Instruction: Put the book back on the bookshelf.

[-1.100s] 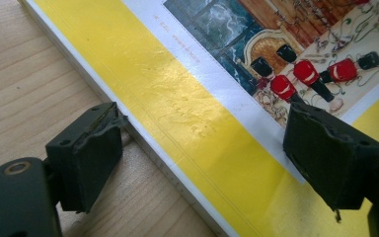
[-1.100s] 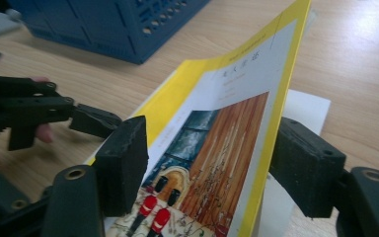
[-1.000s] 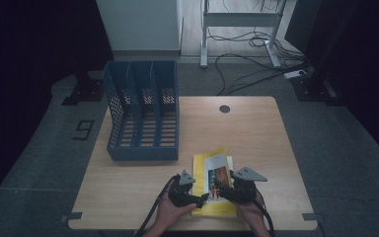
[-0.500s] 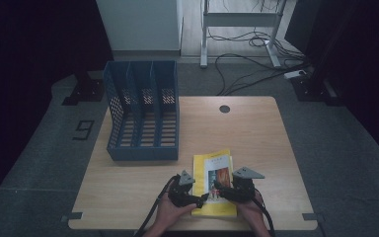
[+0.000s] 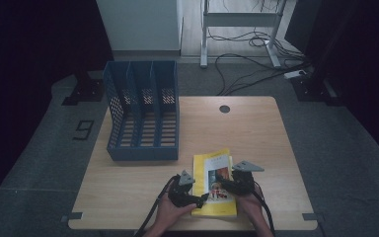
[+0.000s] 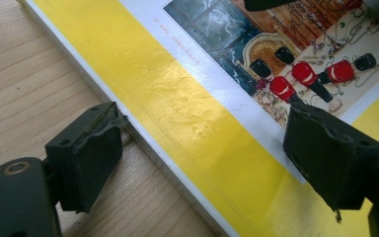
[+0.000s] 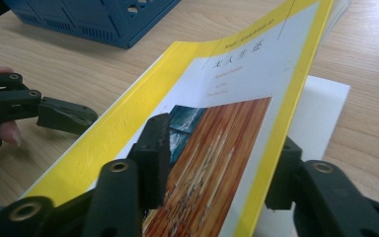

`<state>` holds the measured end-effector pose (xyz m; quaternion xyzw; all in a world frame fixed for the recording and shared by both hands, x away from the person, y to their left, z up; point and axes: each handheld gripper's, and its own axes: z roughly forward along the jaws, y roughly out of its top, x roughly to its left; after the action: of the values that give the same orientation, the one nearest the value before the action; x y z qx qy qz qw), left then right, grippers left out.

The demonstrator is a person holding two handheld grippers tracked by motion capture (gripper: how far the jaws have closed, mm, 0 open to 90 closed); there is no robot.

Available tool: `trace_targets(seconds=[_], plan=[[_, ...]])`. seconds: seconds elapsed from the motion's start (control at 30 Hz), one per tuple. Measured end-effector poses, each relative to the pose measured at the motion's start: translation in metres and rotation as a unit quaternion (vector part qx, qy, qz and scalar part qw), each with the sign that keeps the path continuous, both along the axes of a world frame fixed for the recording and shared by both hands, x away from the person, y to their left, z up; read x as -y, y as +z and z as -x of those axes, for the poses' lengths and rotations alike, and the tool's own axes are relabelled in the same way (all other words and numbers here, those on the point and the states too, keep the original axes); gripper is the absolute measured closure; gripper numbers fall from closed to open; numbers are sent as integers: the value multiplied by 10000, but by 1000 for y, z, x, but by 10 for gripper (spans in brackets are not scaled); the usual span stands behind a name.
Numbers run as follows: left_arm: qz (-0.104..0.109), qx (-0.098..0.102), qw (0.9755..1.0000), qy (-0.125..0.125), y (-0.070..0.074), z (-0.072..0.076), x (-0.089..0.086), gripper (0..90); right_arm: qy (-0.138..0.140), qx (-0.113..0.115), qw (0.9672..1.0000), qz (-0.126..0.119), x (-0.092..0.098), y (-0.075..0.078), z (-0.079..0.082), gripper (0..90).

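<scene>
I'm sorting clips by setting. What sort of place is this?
Probably a lab or office-style recording room: a lone wooden table on grey carpet, a blue file rack, and loose cables running under a desk frame behind.

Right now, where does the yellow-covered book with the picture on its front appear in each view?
High view: yellow-covered book near the front edge.
Left gripper view: the book runs diagonally.
Right gripper view: the book rises through the centre.
Shared landmark: the cover picture.
</scene>
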<state>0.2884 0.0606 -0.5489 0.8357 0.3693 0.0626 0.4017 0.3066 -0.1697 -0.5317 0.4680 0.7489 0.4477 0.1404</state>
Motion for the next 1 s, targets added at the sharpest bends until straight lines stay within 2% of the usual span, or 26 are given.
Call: trace_targets(seconds=[0.1, 0.13, 0.27, 0.33, 0.37, 0.43, 0.73, 1.0], plan=[[1, -1, 10000, -1, 0, 0, 0, 150, 29, -14, 10000, 53, -1, 1, -3, 567], [2, -1, 10000, -2, 0, 0, 0, 150, 61, -55, 10000, 29, -3, 3, -8, 597], [-2, 2, 10000, -4, 0, 0, 0, 150, 56, -189, 9998, -47, -1, 0, -10, 663], [-1, 2, 10000, -3, 0, 0, 0, 150, 78, -228, 9996, -116, 1, -1, -10, 682], [-1, 1, 10000, -5, 0, 0, 0, 149, 113, -301, 9989, -351, 5, -1, -9, 720], [-2, 1, 10000, -8, 0, 0, 0, 149, 136, -316, 9986, -411, 7, -2, -8, 728], [-6, -3, 10000, -7, 0, -1, 0, 146, 128, -232, 9980, -579, 5, -1, -6, 835], [7, -19, 10000, 0, 0, -1, 0, 146, 111, -149, 9976, -667, 3, 2, -4, 864]])
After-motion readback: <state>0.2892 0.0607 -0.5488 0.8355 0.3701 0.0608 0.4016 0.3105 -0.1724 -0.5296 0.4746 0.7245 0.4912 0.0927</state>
